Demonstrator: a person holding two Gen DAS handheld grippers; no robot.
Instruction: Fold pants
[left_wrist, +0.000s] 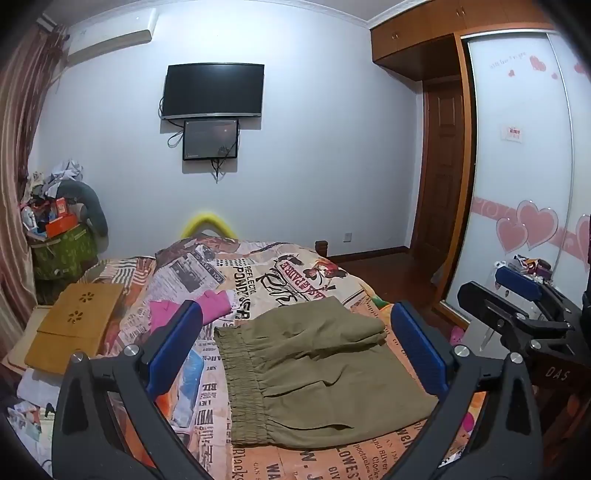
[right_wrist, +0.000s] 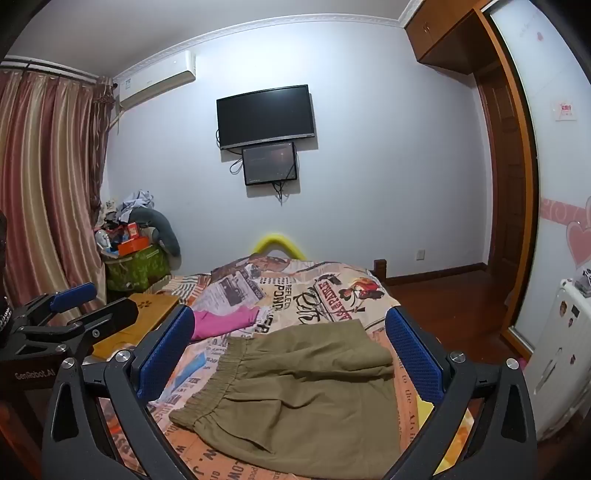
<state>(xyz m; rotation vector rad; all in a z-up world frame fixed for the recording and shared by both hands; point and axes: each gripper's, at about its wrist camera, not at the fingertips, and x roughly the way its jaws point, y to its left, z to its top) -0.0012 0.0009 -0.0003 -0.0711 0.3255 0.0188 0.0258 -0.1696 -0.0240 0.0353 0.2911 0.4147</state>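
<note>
Newsprint-patterned bed (left_wrist: 303, 273) bears folded olive pants (left_wrist: 317, 373).

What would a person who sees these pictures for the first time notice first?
The eye falls first on the olive-green folded pants with an elastic waistband, lying on the bed's newspaper-print cover, framed by the open left gripper with blue pads. Just beyond them, to the left, lies a bright pink garment. On the white wall behind hangs a black flat screen with a smaller dark screen under it.
</note>
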